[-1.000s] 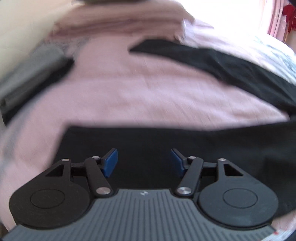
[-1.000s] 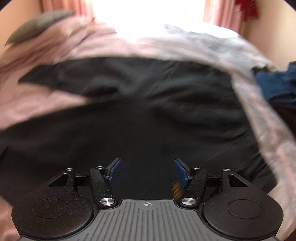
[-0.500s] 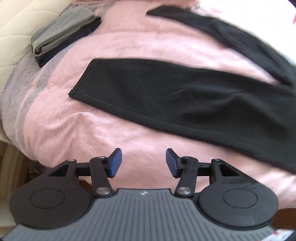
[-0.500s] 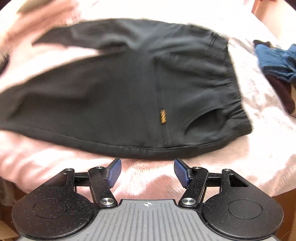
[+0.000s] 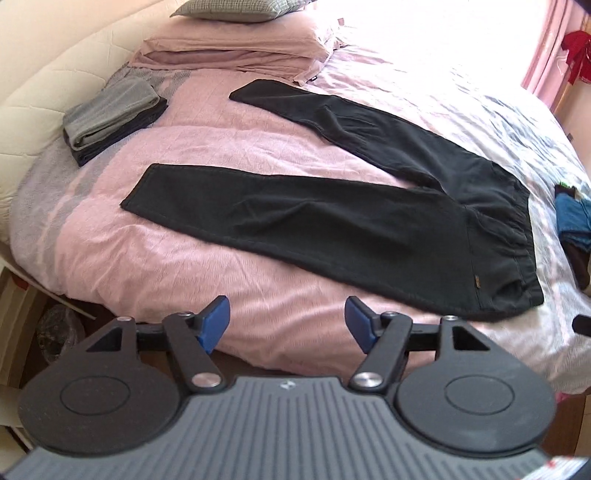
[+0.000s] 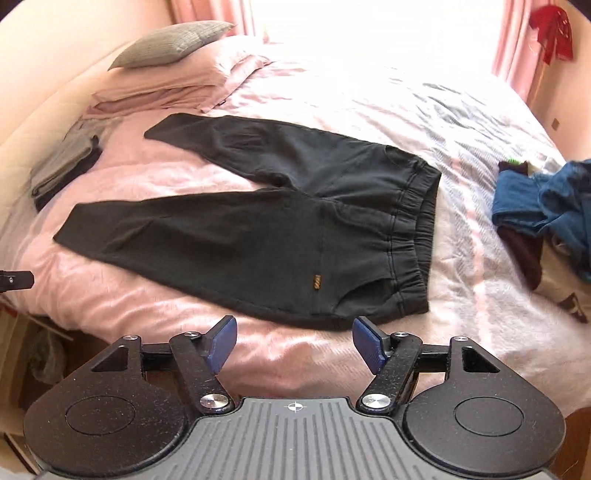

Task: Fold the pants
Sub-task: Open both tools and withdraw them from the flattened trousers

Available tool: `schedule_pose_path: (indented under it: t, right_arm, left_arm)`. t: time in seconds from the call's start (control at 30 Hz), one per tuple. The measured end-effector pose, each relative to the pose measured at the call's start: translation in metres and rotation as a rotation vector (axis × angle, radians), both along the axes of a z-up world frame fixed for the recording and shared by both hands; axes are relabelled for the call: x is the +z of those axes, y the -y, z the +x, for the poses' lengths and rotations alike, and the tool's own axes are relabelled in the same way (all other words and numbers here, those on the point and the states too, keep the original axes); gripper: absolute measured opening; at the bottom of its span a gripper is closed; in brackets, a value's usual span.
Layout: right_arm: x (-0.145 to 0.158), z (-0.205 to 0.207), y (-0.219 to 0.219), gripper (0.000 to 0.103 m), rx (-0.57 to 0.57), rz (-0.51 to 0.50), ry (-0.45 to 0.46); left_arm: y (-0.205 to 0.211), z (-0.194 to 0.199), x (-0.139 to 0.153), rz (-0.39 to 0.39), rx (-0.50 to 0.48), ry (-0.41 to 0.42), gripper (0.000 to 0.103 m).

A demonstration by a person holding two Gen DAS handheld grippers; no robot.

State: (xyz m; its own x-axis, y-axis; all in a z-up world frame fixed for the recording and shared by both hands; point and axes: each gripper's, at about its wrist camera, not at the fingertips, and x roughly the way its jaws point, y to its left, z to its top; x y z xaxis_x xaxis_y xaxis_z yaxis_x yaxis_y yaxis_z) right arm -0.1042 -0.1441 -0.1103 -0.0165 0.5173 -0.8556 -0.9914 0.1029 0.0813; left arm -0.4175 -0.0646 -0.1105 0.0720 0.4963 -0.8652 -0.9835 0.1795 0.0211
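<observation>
**Ana:** On the pink bedspread (image 5: 184,144) lie the black pants (image 5: 332,221), spread flat and unfolded, legs forking apart toward the headboard side, elastic waistband (image 6: 413,229) toward the right. A small gold label (image 6: 317,286) sits on the near hip.

**Ben:** And the grippers?

**Ana:** Both hover off the near edge of the bed, touching no cloth. The left gripper (image 5: 288,325) has its blue pads (image 5: 214,323) spread wide with nothing between them; it sits just short of the near leg. The right gripper (image 6: 293,341) is equally spread and empty, its pads (image 6: 221,343) near the waistband corner and hip of the pants.

**Ben:** What else is on the bed?

**Ana:** A folded stack of grey and dark clothes (image 5: 110,118) lies at the far left, well apart from the pants. Folded pink bedding (image 5: 236,48) lies beyond the far leg, with a grey pillow (image 6: 173,44) on top. To the right of the waistband, apart from it, a heap of blue and dark red garments (image 6: 539,206) rests on the paler patterned cover (image 6: 461,110).

**Ben:** Anything at the edges?

**Ana:** Pink curtains (image 6: 517,44) frame a bright window, and something red (image 6: 552,31) hangs by them.
</observation>
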Motion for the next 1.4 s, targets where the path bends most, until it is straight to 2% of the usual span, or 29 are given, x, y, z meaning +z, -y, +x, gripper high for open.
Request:
schedule_pose_path:
  t: [0.27,0.57,1.13,1.4]
  right_arm:
    - [0.015,0.005,0.035,0.067,0.04,-0.028,-0.025]
    - [0.014,0.002,0.054,0.068,0.091,-0.04,-0.022]
    - [0.009,0.019,0.042,0.068,0.096,-0.059,-0.042]
    - [0.004,0.028,0.015,0.068,0.055,-0.074,-0.031]
  left_arm:
    - [0.056,0.018,0.022,0.012,-0.002,-0.044,0.065]
    - [0.079,0.031,0.036,0.039,-0.035,-0.09,0.069]
    - [0.074,0.055,0.038,0.023,-0.065,-0.116,0.069]
    - [0.043,0.065,0.029,0.013,-0.096,-0.109,0.069]
